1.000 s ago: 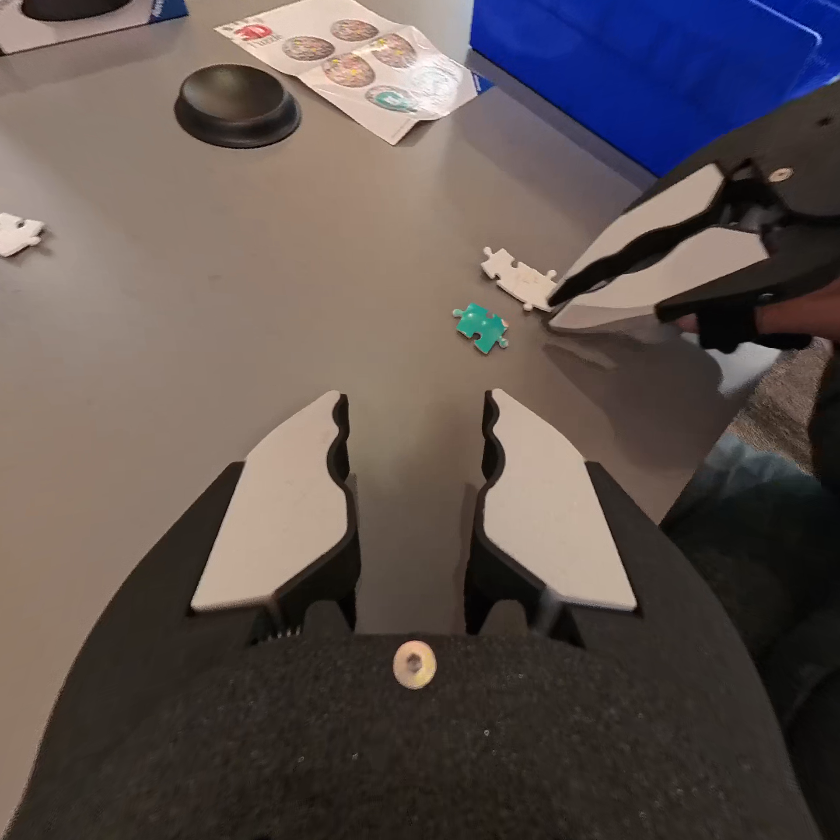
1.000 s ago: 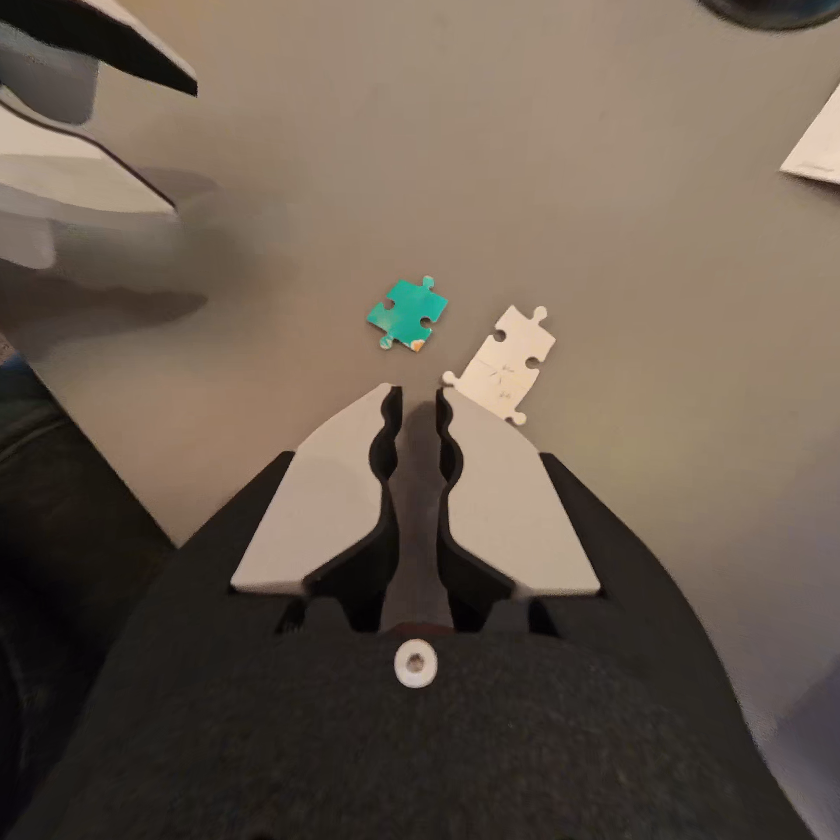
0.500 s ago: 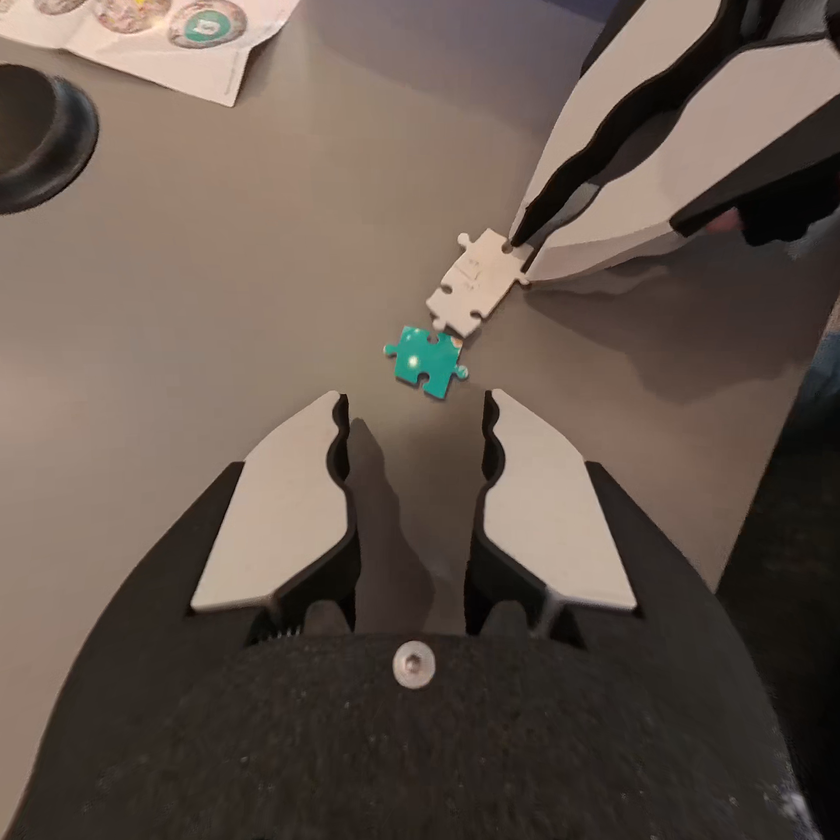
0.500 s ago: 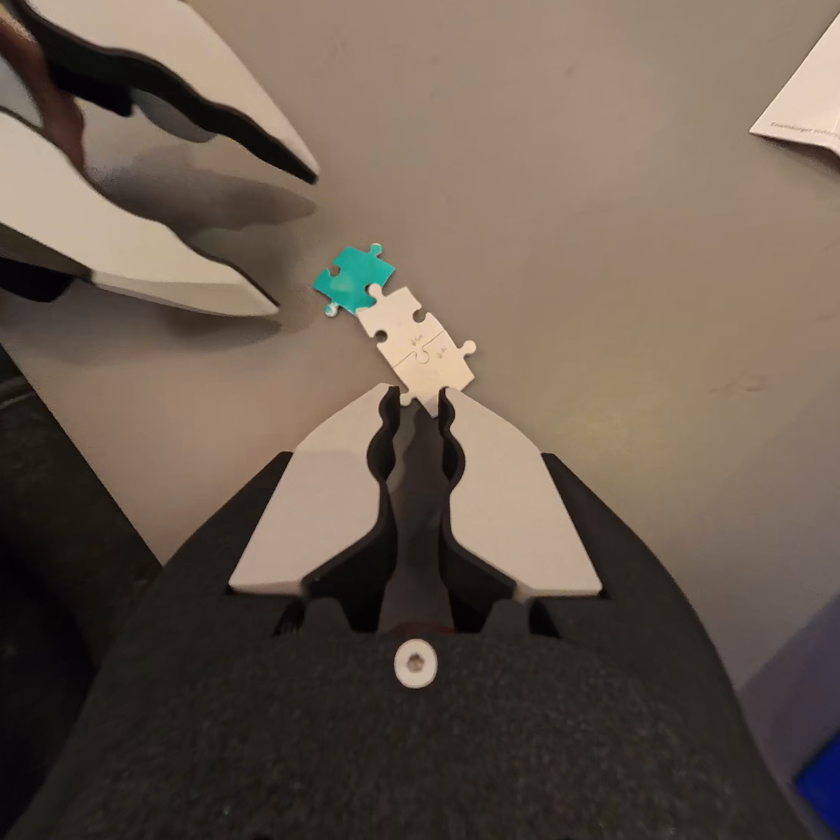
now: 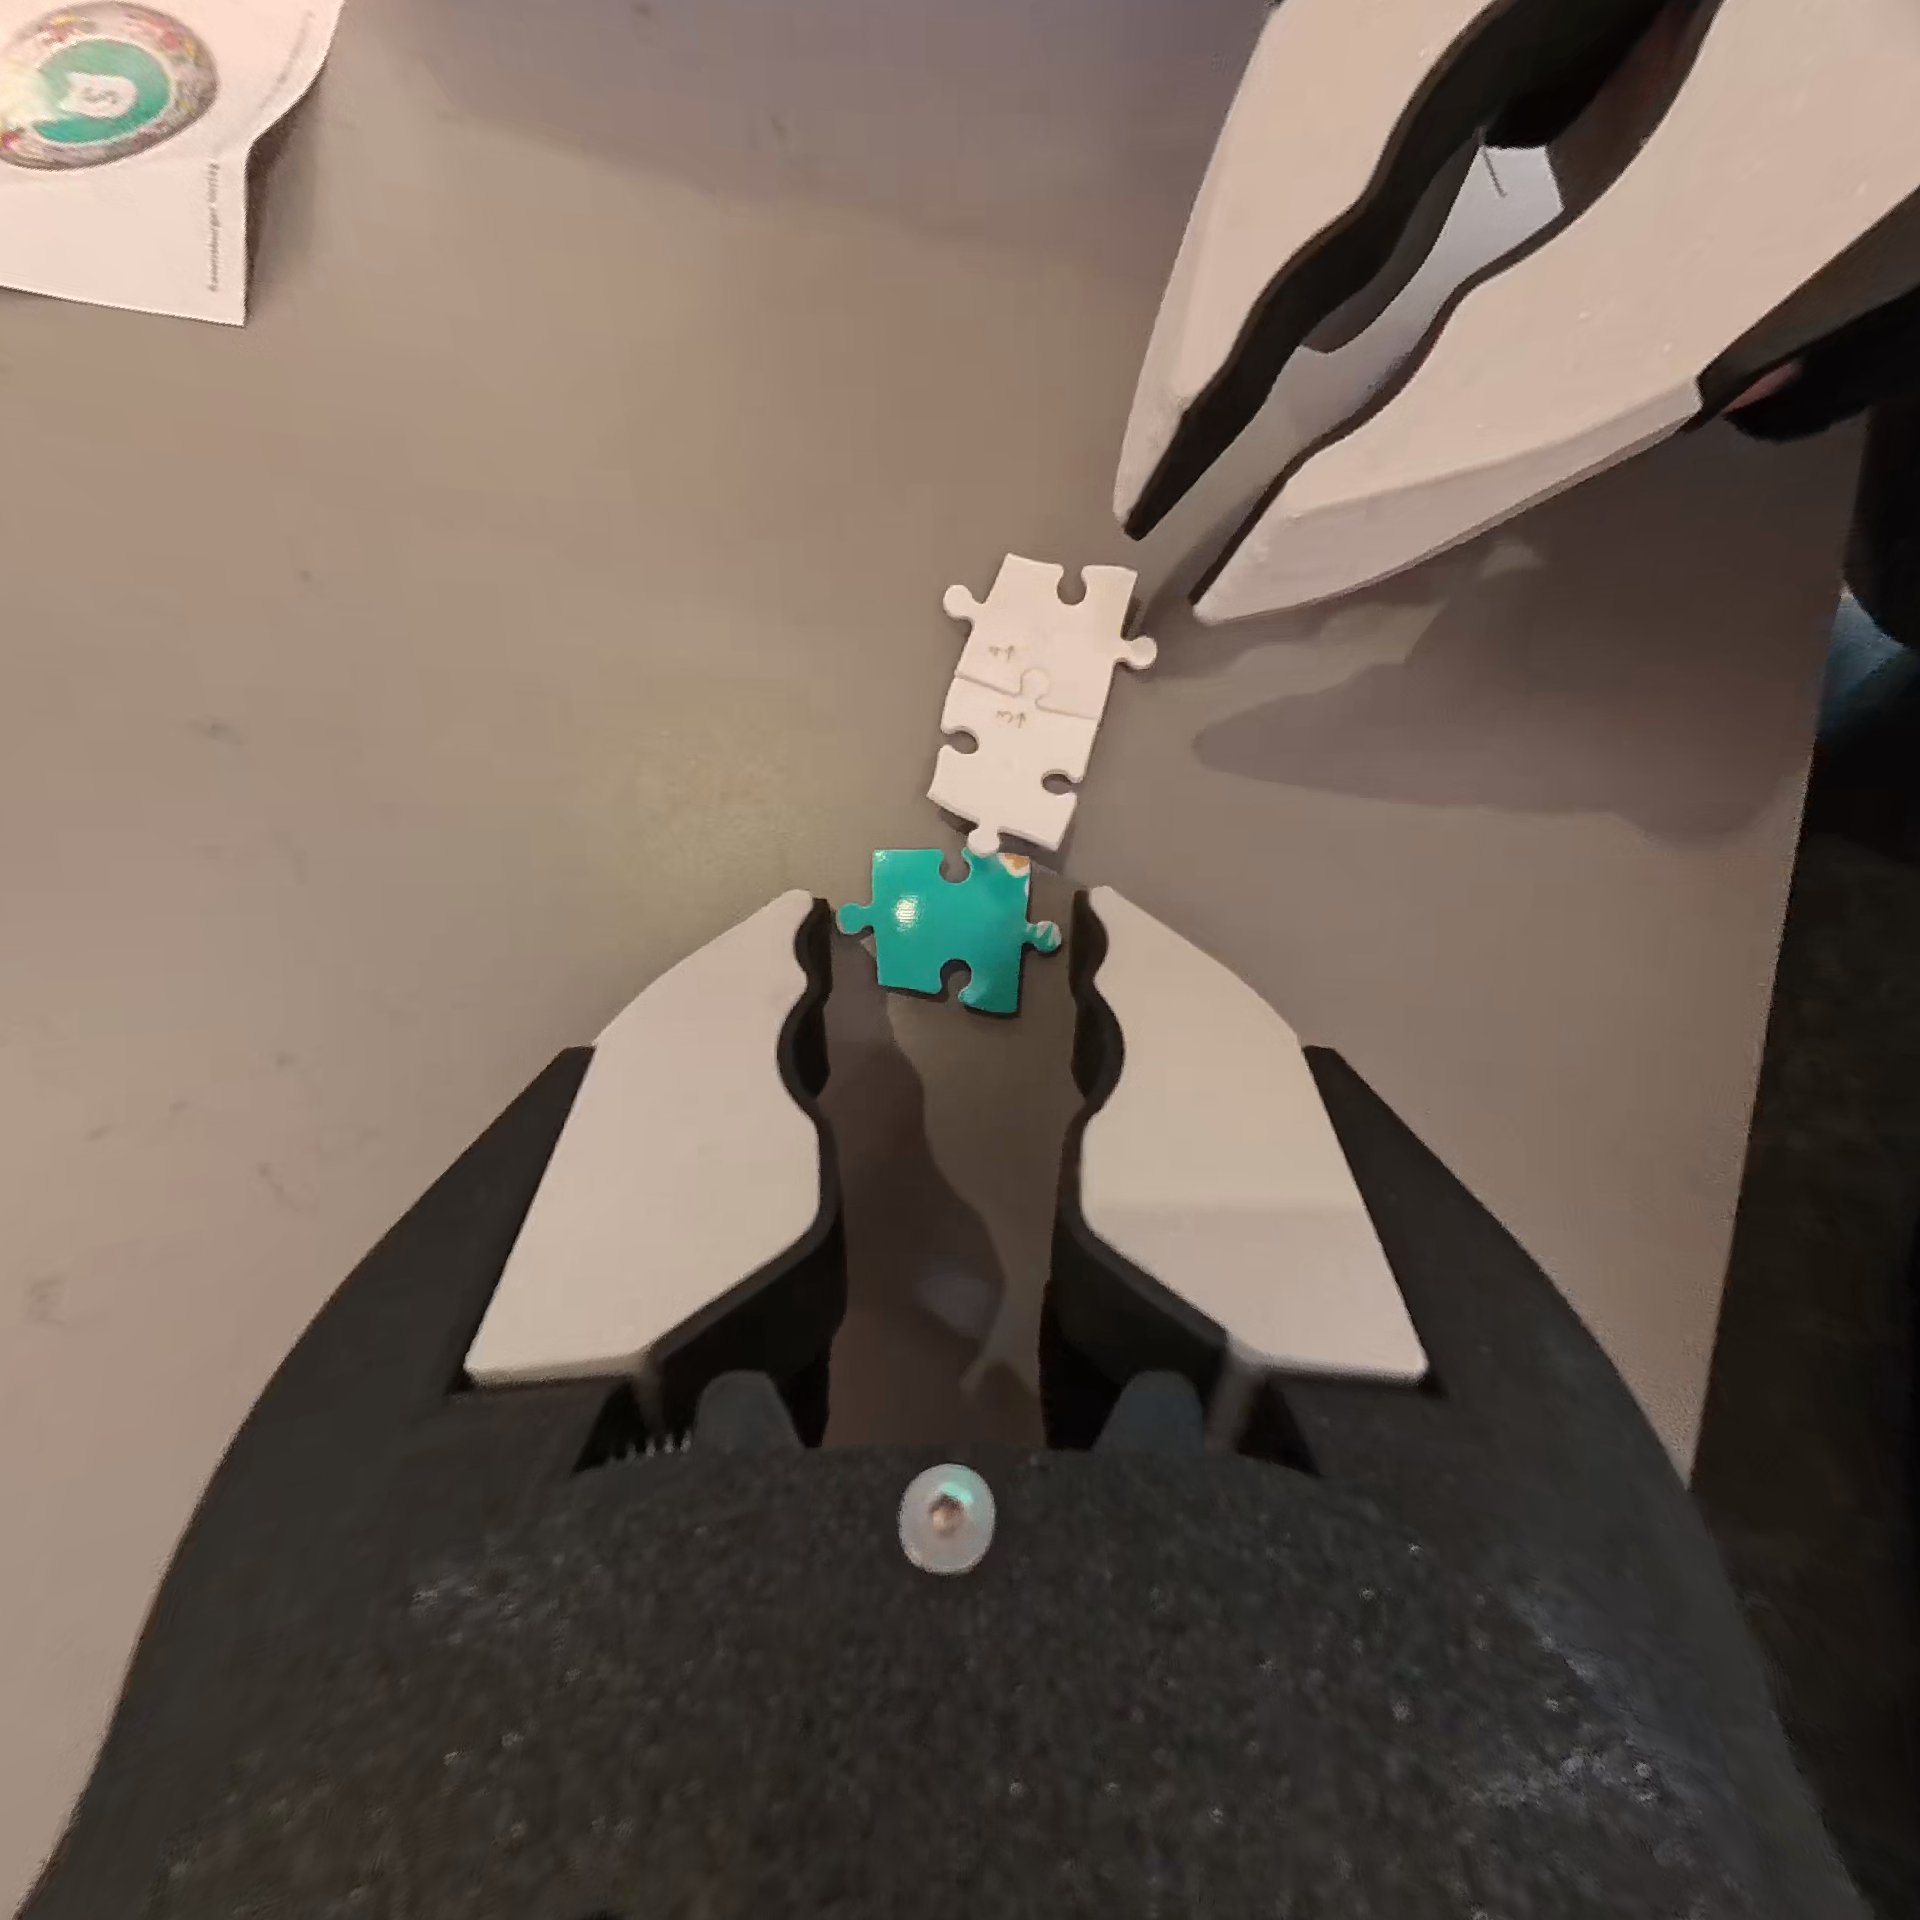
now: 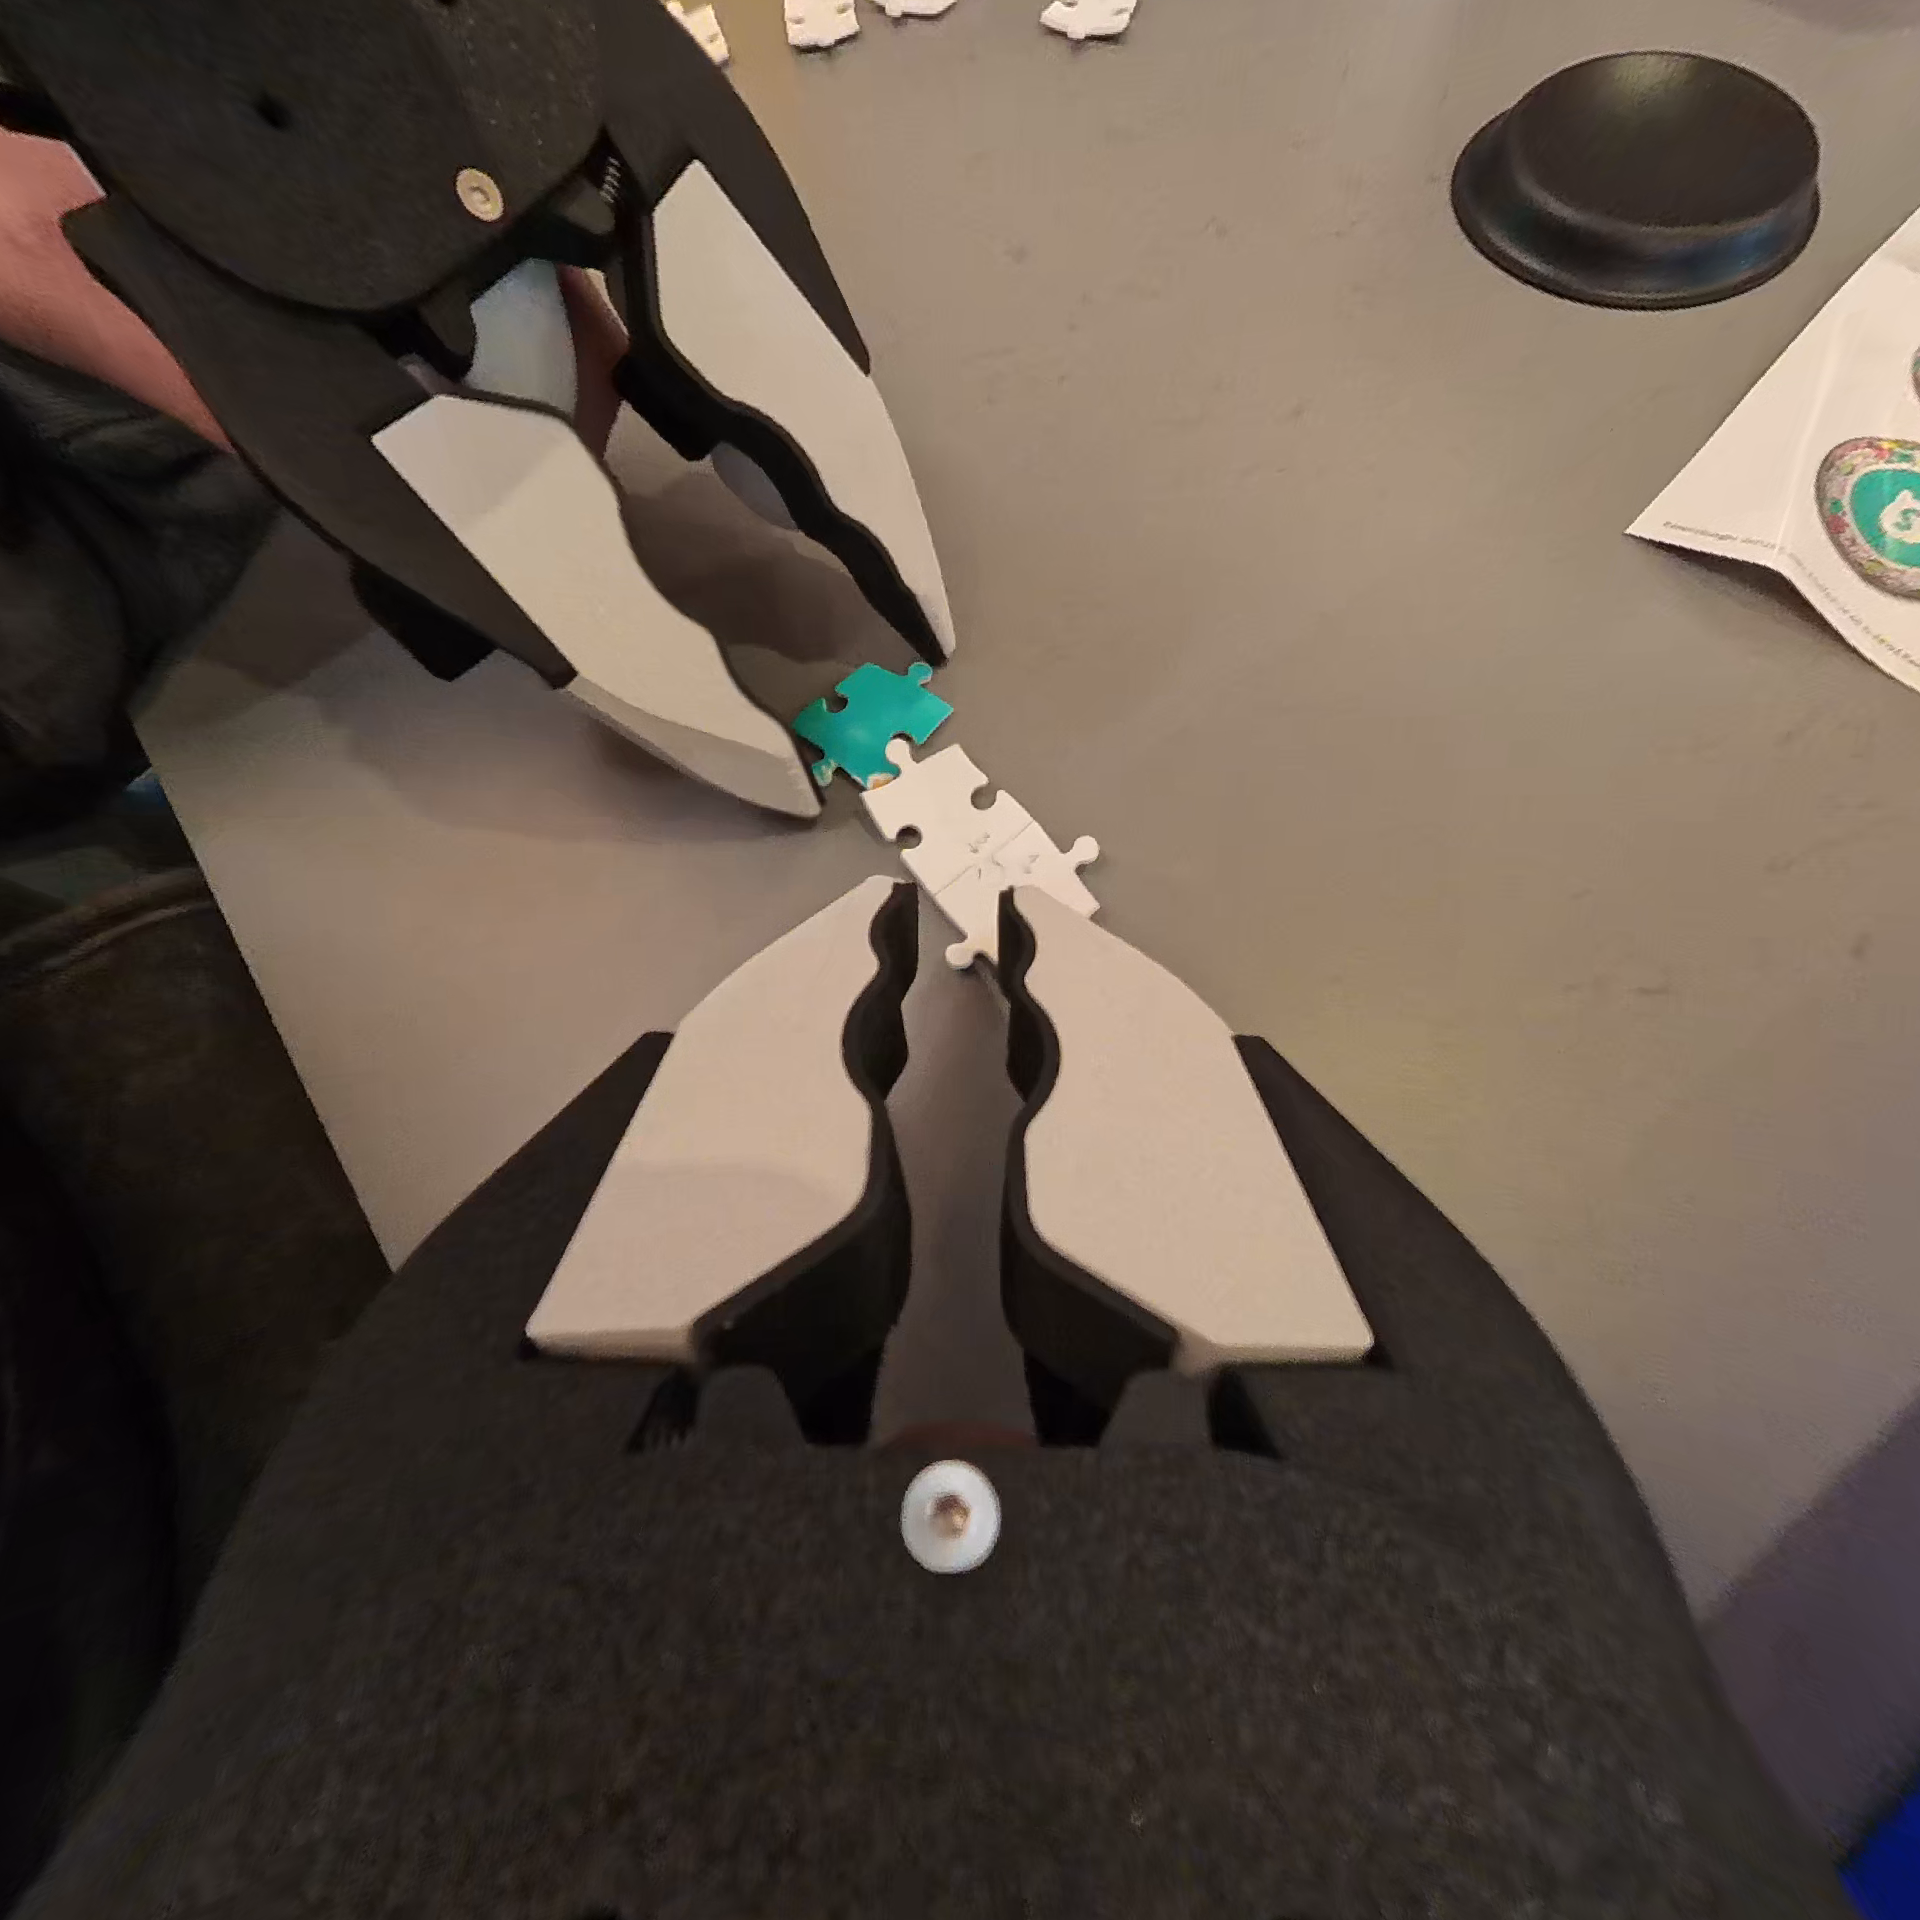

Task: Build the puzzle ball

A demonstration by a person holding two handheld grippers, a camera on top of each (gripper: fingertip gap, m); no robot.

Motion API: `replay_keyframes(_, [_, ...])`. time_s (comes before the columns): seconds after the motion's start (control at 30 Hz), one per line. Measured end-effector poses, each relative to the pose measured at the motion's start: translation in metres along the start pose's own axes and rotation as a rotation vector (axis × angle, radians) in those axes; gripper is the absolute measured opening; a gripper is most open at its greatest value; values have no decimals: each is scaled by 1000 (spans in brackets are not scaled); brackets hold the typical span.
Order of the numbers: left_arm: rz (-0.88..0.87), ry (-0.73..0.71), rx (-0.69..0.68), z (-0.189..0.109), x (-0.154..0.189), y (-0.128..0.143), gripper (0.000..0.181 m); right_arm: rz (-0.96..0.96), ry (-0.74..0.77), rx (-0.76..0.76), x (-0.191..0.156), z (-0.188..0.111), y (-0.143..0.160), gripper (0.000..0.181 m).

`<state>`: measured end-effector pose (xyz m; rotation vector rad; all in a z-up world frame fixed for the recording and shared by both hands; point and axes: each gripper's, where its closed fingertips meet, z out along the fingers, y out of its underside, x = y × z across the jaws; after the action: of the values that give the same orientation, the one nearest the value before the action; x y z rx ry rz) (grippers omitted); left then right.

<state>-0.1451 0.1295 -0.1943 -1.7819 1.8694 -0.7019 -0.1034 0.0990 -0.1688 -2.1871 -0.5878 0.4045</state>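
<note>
Left wrist view:
- I am holding the left claw [image 5: 945,914] released, with its jaws spread apart and grasping nothing.
- The teal puzzle piece [image 5: 951,925] is lying flat on the grey table [image 5: 468,675], between the two fingertips; a thin gap is showing on each side.
- The white pair of joined pieces [image 5: 1029,707] is lying face down just beyond the teal piece, and its near knob is sitting at the notch in the teal piece's far edge. I cannot tell whether the knob is seated.
- The right claw [image 5: 1169,571] is entering from the upper right, its tips just beside the far corner of the white pair.
- A printed leaflet [image 5: 135,166] is lying at the upper left corner.

Right wrist view:
- I am holding the right claw [image 6: 956,899] nearly clenched, with a narrow gap between the jaws and grasping nothing.
- The near end of the white pair [image 6: 971,831] is lying at that gap, partly under the right-hand fingertip.
- The teal piece [image 6: 873,727] is lying beyond it, between the tips of the left claw [image 6: 878,732].
- A black round stand [image 6: 1636,177] is sitting at the upper right, with the leaflet [image 6: 1808,499] near it.
- Loose white pieces [image 6: 821,21] are lying along the top edge.
</note>
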Motion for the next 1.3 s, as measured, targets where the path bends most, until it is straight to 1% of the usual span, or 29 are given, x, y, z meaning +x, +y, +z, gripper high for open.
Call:
replay_keyframes(0.13, [-4, 1, -3, -2, -2, 2, 35, -4, -12, 1, 0, 0, 2, 14])
replay_keyframes(0.2, [-22, 9, 3, -5, -3, 4, 34, -5, -18, -2, -2, 1, 2, 14])
replay_keyframes(0.3, [-112, 55, 55, -13, -3, 5, 34, -13, -45, 9, -9, 4, -2, 14])
replay_keyframes(0.37, [-200, 125, 128, -22, 2, -1, 34, -31, -74, 18, -17, 8, -6, 14])
replay_keyframes(0.43, [-328, 260, 262, -38, 12, -17, 34, -63, -111, 41, -28, 13, -14, 17])
replay_keyframes(0.47, [-408, 365, 363, -51, 19, -30, 34, -77, -116, 67, -30, 15, -20, 21])
replay_keyframes(0.53, [-584, 626, 587, -84, 29, -56, 34, -95, -144, 120, -36, 15, -34, 26])
replay_keyframes(0.6, [-729, 832, 772, -113, 27, -69, 33, -67, -223, 183, -45, 9, -49, 23])
replay_keyframes(0.63, [-768, 883, 827, -120, 24, -70, 33, -36, -270, 226, -49, 4, -58, 22])
replay_keyframes(0.67, [-786, 906, 857, -124, 23, -69, 34, -7, -302, 275, -52, -1, -68, 22])
replay_keyframes(0.77, [-805, 965, 876, -129, 27, -67, 34, -17, -338, 393, -59, -16, -92, 24])
replay_keyframes(0.87, [-815, 1021, 867, -133, 29, -68, 33, -101, -312, 420, -62, -21, -102, 24])
replay_keyframes(1.0, [-820, 1085, 814, -130, 38, -66, 34, -121, -380, 444, -70, -24, -111, 23])
replay_keyframes(1.1, [-832, 1106, 800, -129, 40, -65, 34, -150, -419, 429, -74, -23, -110, 11])
replay_keyframes(1.17, [-855, 1068, 816, -129, 31, -63, 33, -138, -439, 414, -73, -24, -106, 4])
replay_keyframes(1.2, [-856, 1022, 814, -128, 25, -60, 34, -115, -441, 402, -71, -23, -105, 3])
replay_keyframes(1.27, [-823, 911, 787, -125, 16, -52, 42, -58, -436, 385, -66, -20, -102, 2])
replay_keyframes(1.3, [-799, 846, 764, -124, 12, -48, 42, -30, -435, 379, -63, -19, -101, 2])
